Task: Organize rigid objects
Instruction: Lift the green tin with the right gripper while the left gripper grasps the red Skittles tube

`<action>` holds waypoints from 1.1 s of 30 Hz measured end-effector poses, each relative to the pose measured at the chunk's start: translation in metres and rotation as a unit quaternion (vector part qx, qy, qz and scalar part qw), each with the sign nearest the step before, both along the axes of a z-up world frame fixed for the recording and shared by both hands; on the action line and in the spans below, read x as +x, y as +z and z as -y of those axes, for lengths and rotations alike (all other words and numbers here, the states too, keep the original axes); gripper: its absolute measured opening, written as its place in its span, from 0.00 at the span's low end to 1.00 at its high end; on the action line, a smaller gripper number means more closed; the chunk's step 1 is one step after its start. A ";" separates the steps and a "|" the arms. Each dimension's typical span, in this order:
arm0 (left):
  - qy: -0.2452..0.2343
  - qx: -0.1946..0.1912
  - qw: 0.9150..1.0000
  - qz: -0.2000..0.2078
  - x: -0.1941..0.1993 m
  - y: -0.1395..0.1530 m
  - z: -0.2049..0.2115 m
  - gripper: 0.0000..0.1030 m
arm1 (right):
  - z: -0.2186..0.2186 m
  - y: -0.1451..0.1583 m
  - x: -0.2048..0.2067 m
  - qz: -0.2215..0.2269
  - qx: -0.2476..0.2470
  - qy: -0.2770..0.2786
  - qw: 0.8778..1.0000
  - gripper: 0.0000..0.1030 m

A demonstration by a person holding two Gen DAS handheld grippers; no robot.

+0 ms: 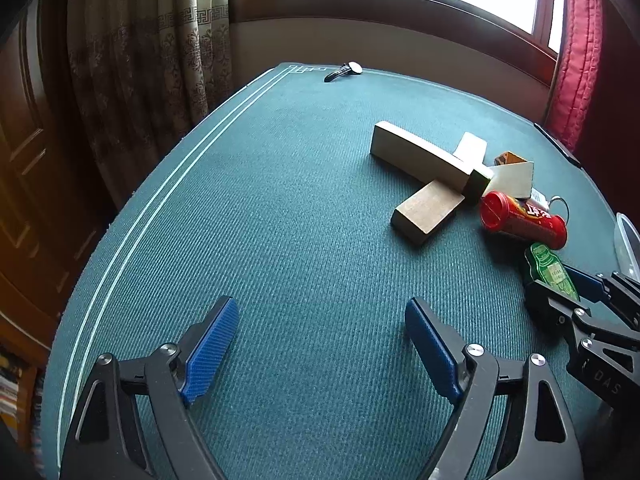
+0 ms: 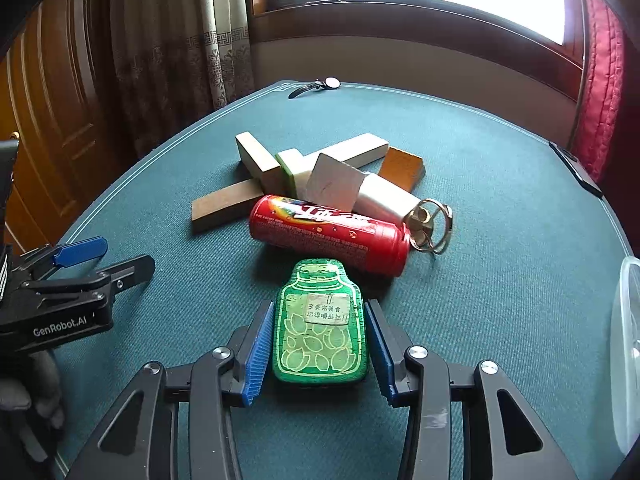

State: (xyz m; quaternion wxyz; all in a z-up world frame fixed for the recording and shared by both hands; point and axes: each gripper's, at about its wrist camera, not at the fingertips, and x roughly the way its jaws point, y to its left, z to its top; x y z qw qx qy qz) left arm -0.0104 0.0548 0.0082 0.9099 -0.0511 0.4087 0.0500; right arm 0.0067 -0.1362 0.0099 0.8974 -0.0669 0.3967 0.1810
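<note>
1. Right tongs: closed around green bottle-shaped tin, blue pads at both of its long sides; contact at right pad unclear.
2. Tin position: flat on green worktop, just in front of red can lying on its side.
3. Behind can: heap of wooden blocks.
4. Left tongs: spread wide, holding nothing, above bare worktop.

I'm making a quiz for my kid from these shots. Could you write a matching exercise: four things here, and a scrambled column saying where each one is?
Things:
1. green tin
2. red can
3. wristwatch
4. left tool

Places:
A. far table edge, by the window
B. on its side, just beyond the green tin
C. open over bare green mat
D. between the right tool's fingers

Pairs: 1-D, 2-B, 3-A, 4-C
</note>
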 end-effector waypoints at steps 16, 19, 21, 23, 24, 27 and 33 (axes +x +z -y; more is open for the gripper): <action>-0.048 0.010 0.999 0.008 0.026 0.013 0.042 0.73 | 0.067 -0.004 -0.029 -0.005 0.019 -0.039 0.999 0.46; -0.061 0.006 0.998 0.002 0.025 0.011 0.056 0.73 | 0.076 -0.004 -0.033 -0.005 0.023 -0.039 0.999 0.46; -0.068 0.002 0.998 0.000 0.024 0.012 0.064 0.73 | 0.080 -0.004 -0.035 -0.006 0.024 -0.036 0.999 0.46; -0.076 -0.002 0.997 0.000 0.023 0.013 0.073 0.72 | 0.083 -0.005 -0.038 -0.005 0.026 -0.034 0.999 0.46; -0.080 -0.004 0.997 0.000 0.022 0.015 0.078 0.73 | 0.084 -0.004 -0.038 -0.006 0.028 -0.033 0.999 0.46; -0.094 -0.015 0.995 0.000 0.023 0.019 0.093 0.73 | 0.087 -0.005 -0.042 -0.007 0.032 -0.027 0.999 0.46; -0.124 -0.022 0.992 0.003 0.026 0.029 0.130 0.73 | 0.094 -0.006 -0.053 -0.007 0.032 -0.016 0.999 0.46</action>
